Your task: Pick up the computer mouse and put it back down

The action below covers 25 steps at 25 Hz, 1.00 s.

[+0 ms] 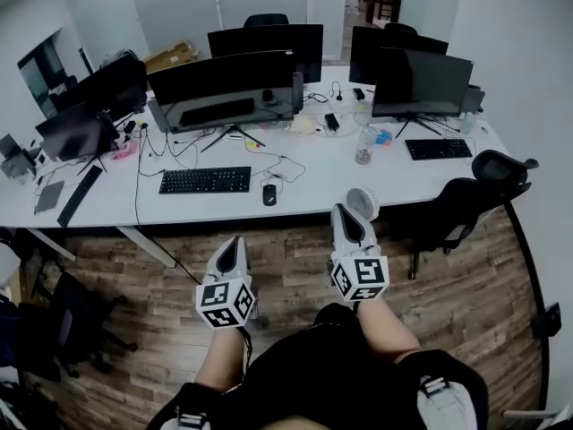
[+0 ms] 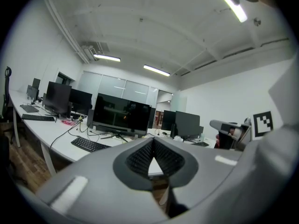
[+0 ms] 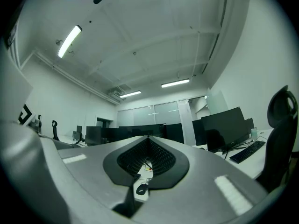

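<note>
Mouse (image 1: 269,194) lies untouched on the tabletop (image 1: 331,186) just right of the keyboard (image 1: 205,180), centre frame in the head view; left gripper (image 1: 235,243) and right gripper (image 1: 343,211) hover lower in frame over the floor, jaws closed and empty, presumably pre-approach.

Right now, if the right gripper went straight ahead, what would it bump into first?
Probably the dark monitors behind its shut tips. The right gripper seems aimed above the mouse, though depth is hard to judge.
</note>
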Motion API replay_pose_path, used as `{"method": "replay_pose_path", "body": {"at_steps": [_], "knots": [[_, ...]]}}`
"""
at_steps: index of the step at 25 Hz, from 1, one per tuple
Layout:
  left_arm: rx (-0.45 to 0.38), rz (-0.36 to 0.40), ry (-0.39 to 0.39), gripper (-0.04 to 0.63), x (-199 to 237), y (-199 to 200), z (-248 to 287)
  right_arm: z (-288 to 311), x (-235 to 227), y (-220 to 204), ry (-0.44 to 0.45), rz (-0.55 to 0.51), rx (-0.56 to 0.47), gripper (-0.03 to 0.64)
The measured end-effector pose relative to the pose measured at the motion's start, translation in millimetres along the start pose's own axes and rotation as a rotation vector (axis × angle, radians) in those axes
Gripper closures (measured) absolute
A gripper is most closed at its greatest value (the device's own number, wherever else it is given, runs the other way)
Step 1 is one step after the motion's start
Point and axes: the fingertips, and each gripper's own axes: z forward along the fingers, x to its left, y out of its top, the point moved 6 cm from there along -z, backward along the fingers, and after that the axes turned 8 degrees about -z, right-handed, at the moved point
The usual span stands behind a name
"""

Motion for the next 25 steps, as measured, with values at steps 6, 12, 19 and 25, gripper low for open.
{"method": "replay_pose_path", "body": {"at_steps": [6, 12, 19, 25], "knots": [[0.010, 0.001, 0.007, 0.541, 7, -5, 46, 40, -17, -22, 0.012, 0.026, 0.018, 0.618], [0.043, 0.037, 0.065, 0.541, 4, -4, 119, 114, -58, -45, 0.049, 0.068, 0.027, 0.618], [0.063, 0.041, 0.138, 0.541, 12, 22, 218, 219, -96, -57, 0.118, 0.093, 0.022, 0.618], [0.114, 0.010, 0.177, 0.540, 20, 15, 286, 279, -117, -84, 0.166, 0.130, 0.069, 0.618]]}}
